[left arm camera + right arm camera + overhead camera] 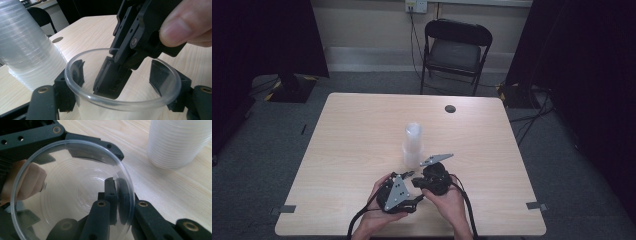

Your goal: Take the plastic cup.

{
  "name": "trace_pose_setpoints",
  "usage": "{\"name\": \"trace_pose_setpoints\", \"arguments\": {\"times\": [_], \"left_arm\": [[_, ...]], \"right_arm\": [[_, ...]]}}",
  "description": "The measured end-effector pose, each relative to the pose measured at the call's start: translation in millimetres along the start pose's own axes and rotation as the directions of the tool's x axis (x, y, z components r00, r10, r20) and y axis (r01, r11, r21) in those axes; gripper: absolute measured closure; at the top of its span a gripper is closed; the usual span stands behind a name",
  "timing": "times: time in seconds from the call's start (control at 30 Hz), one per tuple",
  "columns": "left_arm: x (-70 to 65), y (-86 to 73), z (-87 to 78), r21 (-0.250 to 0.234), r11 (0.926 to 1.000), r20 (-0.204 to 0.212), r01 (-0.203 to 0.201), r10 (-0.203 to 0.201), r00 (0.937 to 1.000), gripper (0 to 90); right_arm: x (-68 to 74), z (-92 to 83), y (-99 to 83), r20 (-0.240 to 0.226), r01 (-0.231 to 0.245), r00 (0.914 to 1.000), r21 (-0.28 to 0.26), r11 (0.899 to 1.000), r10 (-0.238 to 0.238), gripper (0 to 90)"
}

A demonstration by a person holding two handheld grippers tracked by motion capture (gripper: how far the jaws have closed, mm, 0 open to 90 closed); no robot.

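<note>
Clear plastic, thin and slippery, so I use both tools on one cup (120, 100). My left gripper (120, 75) cradles it from outside, jaws spread wide with one against each side of the wall just under the rim, which keeps the mouth facing my other hand. My right gripper (117, 202) pinches the rim itself: one jaw reaches inside the cup, the other sits outside, nearly closed on the wall between them. I judge this grip is meant to take the cup over or to part it from another nested inside, though I cannot tell if there is a second one. All this happens just in front of the stack of cups (413, 145), which stands on the table (362, 130).
</note>
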State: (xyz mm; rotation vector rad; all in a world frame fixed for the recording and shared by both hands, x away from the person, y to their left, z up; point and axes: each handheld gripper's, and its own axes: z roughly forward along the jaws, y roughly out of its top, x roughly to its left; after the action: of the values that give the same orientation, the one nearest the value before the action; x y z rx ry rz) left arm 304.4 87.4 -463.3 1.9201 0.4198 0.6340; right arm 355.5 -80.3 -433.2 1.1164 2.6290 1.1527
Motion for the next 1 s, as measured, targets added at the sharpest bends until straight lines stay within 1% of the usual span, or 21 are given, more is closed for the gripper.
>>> {"name": "trace_pose_setpoints", "arguments": {"times": [0.13, 0.2, 0.23, 0.37, 0.57, 0.63, 0.67, 0.7, 0.73, 0.77, 0.8, 0.83, 0.87, 0.93, 0.97, 1.0], "left_arm": [[1.2, -0.1, -0.1, -0.004, 1.0, 0.005, 0.007, -0.007, 1.0, 28.9], [2.1, 0.2, -0.6, -0.011, 0.9997, 0.006, 0.02, -0.02, 0.9998, 28.9], [1.9, 0.1, -0.2, -0.023, 0.9991, 0.007, 0.037, -0.037, 0.9993, 28.9], [4.2, -0.1, -0.3, -0.024, 0.998, 0.002, 0.059, -0.059, 0.9983, 28.9], [5.6, -0.6, -0.3, -0.018, 0.9976, -0.013, 0.067, -0.068, 0.9976, 29.1], [6.6, -0.7, -0.6, -0.015, 0.9974, -0.011, 0.07, -0.07, 0.9975, 29.2], [6.9, -0.7, -0.6, -0.015, 0.9975, -0.011, 0.069, -0.069, 0.9975, 29.3], [7.9, -0.6, -1.2, -0.005, 0.9983, -0.013, 0.058, -0.058, 0.9982, 29.3], [7.4, -0.8, -0.7, -0.013, 0.9972, -0.013, 0.073, -0.073, 0.9972, 29.3], [7.7, -0.9, -0.7, -0.016, 0.9968, -0.016, 0.078, -0.078, 0.9968, 29.3], [9.2, -0.9, -1.3, -0.01, 0.9973, -0.018, 0.073, -0.073, 0.9972, 29.3], [9.5, -1.2, -0.8, -0.02, 0.9957, -0.018, 0.09, -0.09, 0.9957, 29.3], [10.2, -1.4, -0.7, -0.02, 0.995, -0.017, 0.098, -0.098, 0.9951, 29.3], [10.8, -2.0, -0.5, -0.018, 0.9943, -0.018, 0.105, -0.106, 0.9942, 29.3], [11.8, -1.9, -1.2, -0.008, 0.9948, -0.017, 0.101, -0.101, 0.9947, 29.4], [12.1, -1.9, -1.3, -0.01, 0.9946, -0.016, 0.103, -0.103, 0.9945, 29.4]], "right_arm": [[0.5, -0.2, -0.6, 0.003, 0.002, 1.0, 0.0, 1.0, -0.002, 84.5], [0.9, -0.6, -1.1, 0.004, 0.011, 0.9999, -0.015, 1.0, -0.011, 83.5], [1.1, -1.2, -1.2, 0.008, 0.008, 0.9999, -0.019, 1.0, -0.008, 83.0], [1.2, -2.3, -1.6, 0.007, 0.006, 1.0, -0.038, 0.999, -0.006, 79.0], [0.5, -4.5, -2.0, 0.019, -0.005, 0.9998, -0.06, 0.998, 0.006, 75.8], [-0.1, -5.7, -2.1, 0.014, -0.006, 0.9999, -0.072, 0.997, 0.007, 75.2], [-0.2, -6.4, -2.1, 0.014, -0.006, 0.9999, -0.076, 0.997, 0.007, 75.1], [-0.4, -6.9, -2.2, 0.014, -0.007, 0.9999, -0.08, 0.997, 0.008, 74.8], [-0.6, -7.3, -2.3, 0.015, -0.009, 0.9998, -0.083, 0.997, 0.01, 73.8], [-0.6, -7.7, -2.4, 0.018, -0.009, 0.9998, -0.088, 0.996, 0.011, 72.4], [-0.6, -8.0, -2.5, 0.018, -0.005, 0.9998, -0.098, 0.995, 0.006, 69.4], [-0.5, -8.2, -2.6, 0.022, -0.001, 0.9998, -0.105, 0.994, 0.003, 68.4], [-0.7, -8.3, -2.9, 0.016, -0.002, 0.9999, -0.111, 0.994, 0.004, 68.3], [-0.4, -9.0, -3.1, 0.019, -0.001, 0.9998, -0.118, 0.993, 0.003, 67.5], [-0.4, -9.4, -3.1, 0.019, -0.003, 0.9998, -0.122, 0.992, 0.005, 67.2], [-0.6, -9.6, -3.2, 0.018, -0.007, 0.9998, -0.126, 0.992, 0.009, 66.7]]}}
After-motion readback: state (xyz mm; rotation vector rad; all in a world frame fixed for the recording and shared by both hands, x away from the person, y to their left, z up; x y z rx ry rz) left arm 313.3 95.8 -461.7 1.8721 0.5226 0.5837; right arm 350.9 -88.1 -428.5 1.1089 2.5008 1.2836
